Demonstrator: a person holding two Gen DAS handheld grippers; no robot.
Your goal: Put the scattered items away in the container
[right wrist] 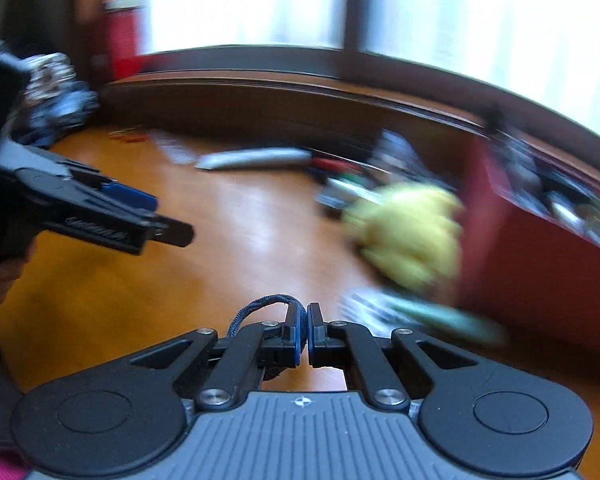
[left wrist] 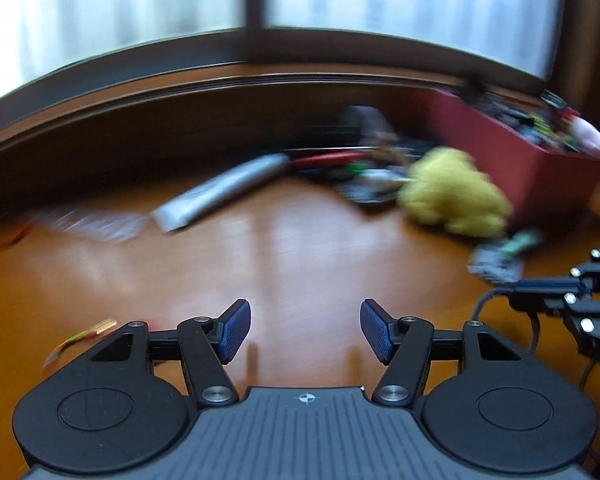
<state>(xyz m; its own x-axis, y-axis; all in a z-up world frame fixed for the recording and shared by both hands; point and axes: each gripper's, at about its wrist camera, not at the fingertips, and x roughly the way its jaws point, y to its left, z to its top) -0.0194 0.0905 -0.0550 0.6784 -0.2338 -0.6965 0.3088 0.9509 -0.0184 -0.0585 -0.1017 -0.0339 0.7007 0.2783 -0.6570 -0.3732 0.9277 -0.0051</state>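
Jaws of the left gripper [left wrist: 305, 330] stand wide apart with nothing between the blue pads, held low over the bare wood floor [left wrist: 260, 248]. Jaws of the right gripper [right wrist: 307, 330] are pressed together on a dark blue braided cord [right wrist: 260, 307], which loops out from the left finger; how much of it hangs below is hidden. Both views are blurred, so small items cannot be identified with confidence. As to the container, a red box [left wrist: 512, 160] sits on the floor at the right near the window sill, and it already holds a jumble of dark and coloured objects up to its rim. Outside it, the following lie on the floor: a yellow plush [left wrist: 452, 194] just beside the box's near wall; a green-and-white packet [left wrist: 500, 256] in front of the plush; a heap of mixed items [left wrist: 364, 168] between plush and sill; a silver tube [left wrist: 224, 190] further left; a clear wrapper [left wrist: 96, 222] beyond it; and thin orange-yellow bits [left wrist: 80, 340] near the left gripper. Judgement: the task is part-way at best, with the box partly filled, one cord in hand, and a good share of items scattered outside. The cord appears bound for the box, well clear of it at present.
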